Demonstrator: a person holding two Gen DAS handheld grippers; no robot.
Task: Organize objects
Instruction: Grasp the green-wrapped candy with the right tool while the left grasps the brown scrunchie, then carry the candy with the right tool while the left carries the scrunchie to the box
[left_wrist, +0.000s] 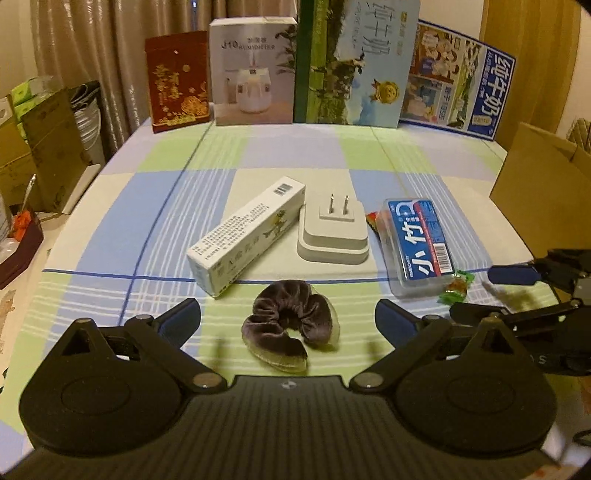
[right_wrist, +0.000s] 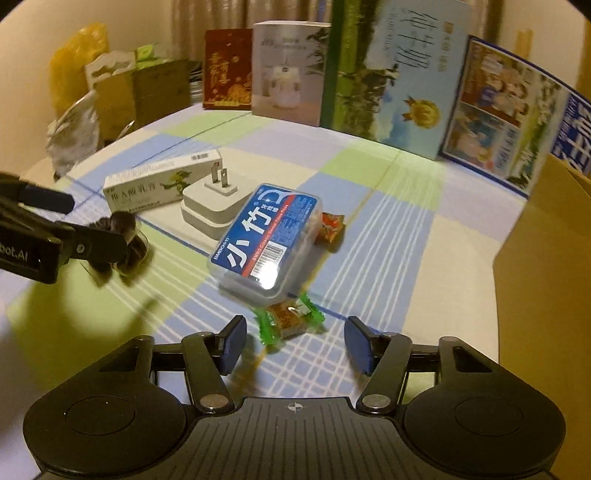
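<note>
A dark velvet scrunchie (left_wrist: 286, 328) lies between the open fingers of my left gripper (left_wrist: 288, 321), not gripped. Behind it lie a white carton (left_wrist: 247, 236), a white plug adapter (left_wrist: 332, 232) and a clear box with a blue label (left_wrist: 419, 247). My right gripper (right_wrist: 293, 343) is open just in front of a green-wrapped candy (right_wrist: 290, 319), which lies at the near end of the blue-label box (right_wrist: 266, 236). A red-wrapped candy (right_wrist: 332, 227) lies behind that box. The left gripper also shows in the right wrist view (right_wrist: 92, 229), over the scrunchie (right_wrist: 129, 240).
Tall boxes stand along the back of the checked tablecloth (left_wrist: 155, 206): a red one (left_wrist: 177, 81), a white one (left_wrist: 253, 70), milk cartons (left_wrist: 354, 62). A brown cardboard box (left_wrist: 543, 188) stands at the right edge. Cardboard boxes and bags are off the left edge (left_wrist: 40, 147).
</note>
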